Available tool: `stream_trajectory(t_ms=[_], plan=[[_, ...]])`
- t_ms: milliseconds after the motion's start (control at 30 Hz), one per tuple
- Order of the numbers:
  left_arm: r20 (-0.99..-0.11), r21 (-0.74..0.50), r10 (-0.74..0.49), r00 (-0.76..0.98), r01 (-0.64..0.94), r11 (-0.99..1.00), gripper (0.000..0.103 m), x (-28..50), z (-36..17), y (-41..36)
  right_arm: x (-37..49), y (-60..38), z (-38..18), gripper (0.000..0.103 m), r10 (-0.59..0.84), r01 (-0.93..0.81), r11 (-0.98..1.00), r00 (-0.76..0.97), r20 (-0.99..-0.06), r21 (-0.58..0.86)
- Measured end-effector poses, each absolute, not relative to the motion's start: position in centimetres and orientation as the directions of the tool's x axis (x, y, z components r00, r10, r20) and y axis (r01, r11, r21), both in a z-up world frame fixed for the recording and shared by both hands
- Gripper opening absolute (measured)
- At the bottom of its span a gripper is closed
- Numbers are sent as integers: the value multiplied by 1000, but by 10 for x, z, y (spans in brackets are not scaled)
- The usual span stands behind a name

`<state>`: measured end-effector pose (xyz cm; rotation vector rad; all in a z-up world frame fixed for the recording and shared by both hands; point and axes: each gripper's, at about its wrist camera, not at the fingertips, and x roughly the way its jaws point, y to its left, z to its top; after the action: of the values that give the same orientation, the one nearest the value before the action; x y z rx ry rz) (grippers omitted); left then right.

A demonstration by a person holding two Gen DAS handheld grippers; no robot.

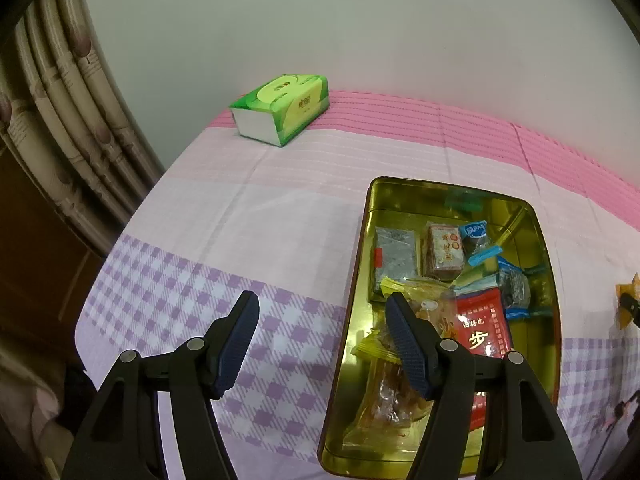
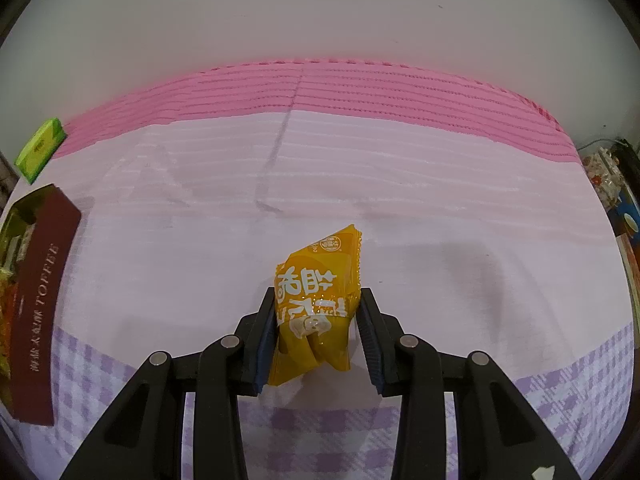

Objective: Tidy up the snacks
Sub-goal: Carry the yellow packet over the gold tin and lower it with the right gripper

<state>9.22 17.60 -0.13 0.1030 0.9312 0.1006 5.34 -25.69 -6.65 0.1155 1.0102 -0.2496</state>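
A gold tin [image 1: 538, 224] lies open on the cloth, holding several wrapped snacks: a red packet [image 1: 482, 326], a brown bar [image 1: 442, 250], a silver packet [image 1: 394, 258], blue-wrapped sweets [image 1: 476, 238] and clear yellow-edged packets [image 1: 384, 392]. My left gripper [image 1: 322, 312] is open and empty above the tin's left edge. My right gripper [image 2: 318, 308] is shut on an orange snack packet [image 2: 320, 296], held upright above the cloth. The tin's maroon side [image 2: 38, 304] shows at the far left of the right wrist view.
A green tissue pack [image 1: 280, 108] lies at the back left of the table, also in the right wrist view [image 2: 40, 148]. The table has a pink and purple-check cloth [image 1: 224, 240] and stands against a white wall. Curtains [image 1: 60, 92] hang left. Clutter [image 2: 612, 184] sits off the right edge.
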Motion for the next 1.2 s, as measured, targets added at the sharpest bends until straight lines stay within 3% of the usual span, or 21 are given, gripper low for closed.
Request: stream_trajectory(t_ms=[1200], plan=[[-781, 131, 171, 600, -111, 985, 67, 84, 7, 193, 60, -123, -3, 35, 85, -56, 996, 600, -795, 65]])
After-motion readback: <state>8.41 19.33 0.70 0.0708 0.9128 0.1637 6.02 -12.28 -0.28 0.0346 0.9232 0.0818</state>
